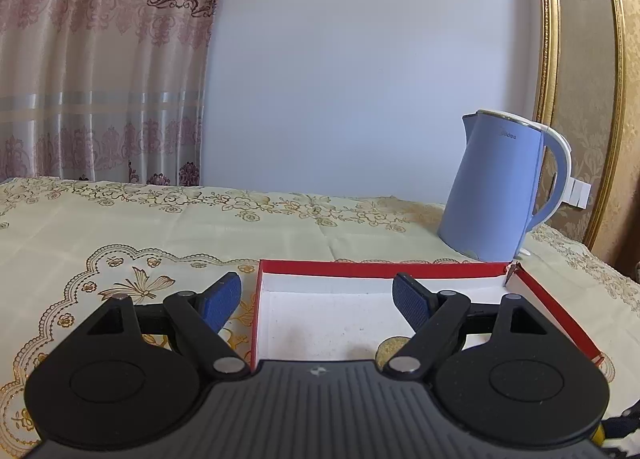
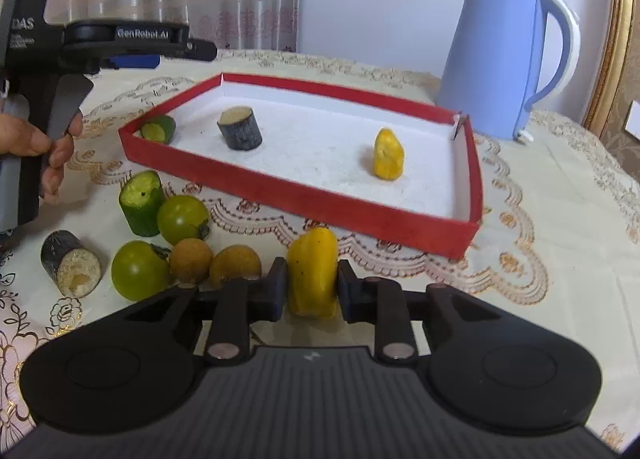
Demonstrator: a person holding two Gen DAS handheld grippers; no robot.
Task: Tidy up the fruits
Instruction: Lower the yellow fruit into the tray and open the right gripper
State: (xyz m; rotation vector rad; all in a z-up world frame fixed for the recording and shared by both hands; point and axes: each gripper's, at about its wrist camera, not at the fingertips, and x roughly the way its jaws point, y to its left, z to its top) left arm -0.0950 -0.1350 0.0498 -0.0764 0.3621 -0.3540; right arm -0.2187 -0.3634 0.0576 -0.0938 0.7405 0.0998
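Note:
A red-walled tray with a white floor (image 2: 304,203) lies on the table; it also shows in the left wrist view (image 1: 380,268). In it sit a cucumber piece (image 2: 158,129), a dark sugarcane piece (image 2: 240,128) and a yellow fruit piece (image 2: 388,155). My right gripper (image 2: 312,289) is shut on another yellow fruit piece (image 2: 314,271) just in front of the tray. My left gripper (image 1: 318,301) is open and empty over the tray's near left corner; it also shows in the right wrist view (image 2: 136,59). On the cloth lie a cucumber piece (image 2: 142,201), two green tomatoes (image 2: 182,219) (image 2: 140,269), two brown longans (image 2: 191,259) (image 2: 236,265) and a sugarcane piece (image 2: 70,261).
A blue kettle (image 2: 504,55) stands behind the tray at the right; it also shows in the left wrist view (image 1: 500,187). A floral tablecloth (image 1: 160,227) covers the table. A curtain (image 1: 100,59) and a gold frame (image 1: 616,99) stand behind.

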